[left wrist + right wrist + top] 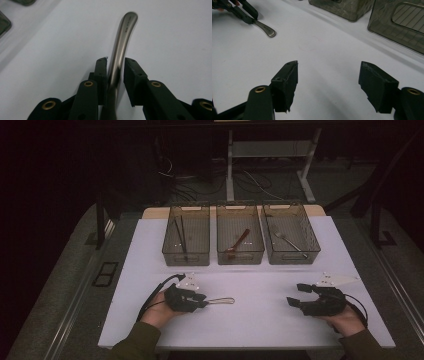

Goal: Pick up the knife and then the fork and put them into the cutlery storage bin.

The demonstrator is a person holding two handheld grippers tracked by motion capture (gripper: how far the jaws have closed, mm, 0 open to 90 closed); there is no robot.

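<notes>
A metal utensil handle lies on the white table and runs between the jaws of my left gripper. The left pad sits against it, while a narrow gap shows at the right pad, so the jaws are open around it. In the high view the handle sticks out to the right of the left gripper. My right gripper rests at the table's right front, open wide with nothing between its pads. The right gripper view also shows the handle's end.
Three translucent bins stand in a row at the back. The left bin holds dark sticks, the middle bin a reddish utensil, and the right bin a fork. Bare table lies between the grippers.
</notes>
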